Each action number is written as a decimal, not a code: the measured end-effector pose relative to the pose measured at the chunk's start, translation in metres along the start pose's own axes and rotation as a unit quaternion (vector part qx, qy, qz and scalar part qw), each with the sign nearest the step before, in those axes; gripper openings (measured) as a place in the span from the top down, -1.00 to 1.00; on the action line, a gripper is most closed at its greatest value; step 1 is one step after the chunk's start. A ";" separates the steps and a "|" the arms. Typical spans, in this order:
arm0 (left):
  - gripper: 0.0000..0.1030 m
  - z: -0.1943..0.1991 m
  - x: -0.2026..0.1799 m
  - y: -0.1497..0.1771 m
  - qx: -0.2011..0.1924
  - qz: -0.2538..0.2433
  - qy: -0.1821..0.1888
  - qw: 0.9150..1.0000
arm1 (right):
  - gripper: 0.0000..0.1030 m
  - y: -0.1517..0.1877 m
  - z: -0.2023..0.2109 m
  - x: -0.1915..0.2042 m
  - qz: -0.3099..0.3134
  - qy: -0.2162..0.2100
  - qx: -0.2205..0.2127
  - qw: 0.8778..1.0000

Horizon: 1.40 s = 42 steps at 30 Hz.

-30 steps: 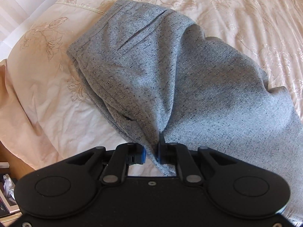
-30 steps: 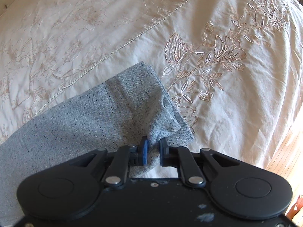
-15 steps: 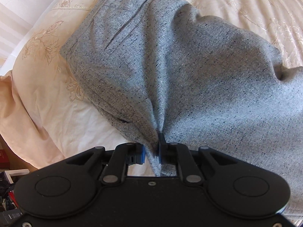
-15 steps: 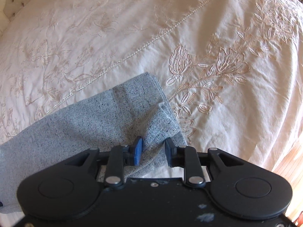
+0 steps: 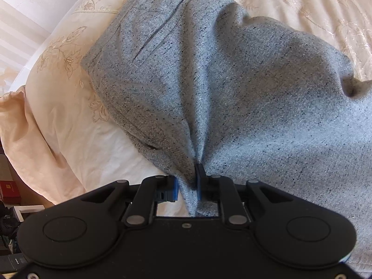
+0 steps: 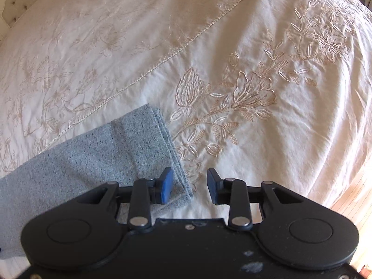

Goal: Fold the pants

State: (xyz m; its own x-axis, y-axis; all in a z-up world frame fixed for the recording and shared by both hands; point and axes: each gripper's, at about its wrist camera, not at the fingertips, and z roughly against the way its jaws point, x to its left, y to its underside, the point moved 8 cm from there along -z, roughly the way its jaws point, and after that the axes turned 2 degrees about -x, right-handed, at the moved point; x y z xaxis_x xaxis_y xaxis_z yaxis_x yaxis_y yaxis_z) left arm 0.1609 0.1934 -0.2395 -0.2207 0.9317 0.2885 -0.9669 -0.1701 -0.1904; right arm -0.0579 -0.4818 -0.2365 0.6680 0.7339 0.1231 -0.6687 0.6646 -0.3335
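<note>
I inspected both wrist views. The pants, a grey speckled woven cloth with a slit pocket stitched near the waistband, lay heaped on the bedspread, a cream cotton cover with beige embroidered flowers and a corded seam. In the left view, my left gripper had a bunched ridge of the fabric between its blue pads; its jaws were easing apart, yet the cloth was drawn up into a taut peak there, so I recorded it as pinched. In the right view, my right gripper stood with its jaws parting and nothing pressed between them. The leg cuff, doubled in flat layers with a hemmed edge, lay on the cover partly beneath the left-hand pad, the other pad clear above bare bedspread. I noted dark boxes past the bed's edge at lower left of the left view; their contents could not be made out.
</note>
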 end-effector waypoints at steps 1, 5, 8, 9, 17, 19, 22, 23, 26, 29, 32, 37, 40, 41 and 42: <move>0.56 0.001 0.000 0.000 0.000 -0.001 -0.001 1.000 | 0.31 -0.004 -0.007 0.003 0.000 -0.008 0.001 1.000; 0.57 0.004 -0.002 0.002 0.004 0.005 0.003 1.000 | 0.31 -0.014 -0.044 0.014 -0.003 -0.022 0.019 1.000; 0.58 0.004 0.003 0.005 0.009 0.023 0.015 1.000 | 0.27 -0.016 -0.065 0.016 0.012 -0.020 0.029 0.999; 0.58 0.005 0.003 0.006 0.009 0.027 0.018 0.999 | 0.26 -0.015 -0.069 0.017 0.016 -0.020 0.032 0.999; 0.52 0.010 0.006 0.023 0.009 0.035 0.033 0.999 | 0.95 -0.009 -0.048 0.042 0.146 0.017 0.031 0.989; 0.49 0.016 0.010 0.028 0.010 0.037 0.045 0.998 | 0.96 -0.007 -0.052 0.038 0.136 0.041 0.043 0.989; 0.49 0.034 0.022 0.027 -0.003 0.028 0.068 0.997 | 0.86 -0.011 -0.052 0.040 0.120 0.056 0.043 0.990; 0.48 0.043 0.029 0.023 -0.015 0.023 0.074 0.997 | 0.80 -0.014 -0.048 0.041 0.111 0.064 0.034 0.991; 0.48 0.066 0.050 0.001 -0.053 0.014 0.080 0.995 | 0.60 -0.025 -0.026 0.047 0.088 0.081 -0.007 0.993; 0.37 0.073 0.071 -0.035 -0.080 0.017 0.080 0.993 | 0.60 -0.033 -0.002 0.072 0.084 0.069 -0.043 0.993; 0.28 0.067 0.082 -0.073 -0.095 0.020 0.090 0.991 | 0.59 -0.030 0.011 0.120 0.084 0.029 -0.055 0.995; 0.27 0.041 0.069 -0.121 -0.096 -0.021 0.108 0.989 | 0.57 -0.005 0.023 0.248 0.130 -0.040 -0.060 0.989; 0.27 0.016 0.058 -0.130 -0.081 -0.053 0.116 0.989 | 0.57 0.017 0.027 0.330 0.162 -0.076 -0.053 0.982; 0.27 0.006 0.055 -0.129 -0.071 -0.062 0.118 0.989 | 0.57 0.025 0.029 0.356 0.173 -0.090 -0.050 0.980; 0.27 -0.001 0.054 -0.126 -0.061 -0.070 0.118 0.989 | 0.57 0.032 0.031 0.384 0.185 -0.103 -0.047 0.976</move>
State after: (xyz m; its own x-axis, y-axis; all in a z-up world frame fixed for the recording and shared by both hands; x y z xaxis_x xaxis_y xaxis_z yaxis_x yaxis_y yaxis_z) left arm 0.2707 0.2653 -0.2014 -0.0361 0.9948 0.0952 -0.9601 -0.0081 -0.2796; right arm 0.1666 -0.1744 -0.1712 0.3002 0.9403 0.1603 -0.8119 0.3401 -0.4746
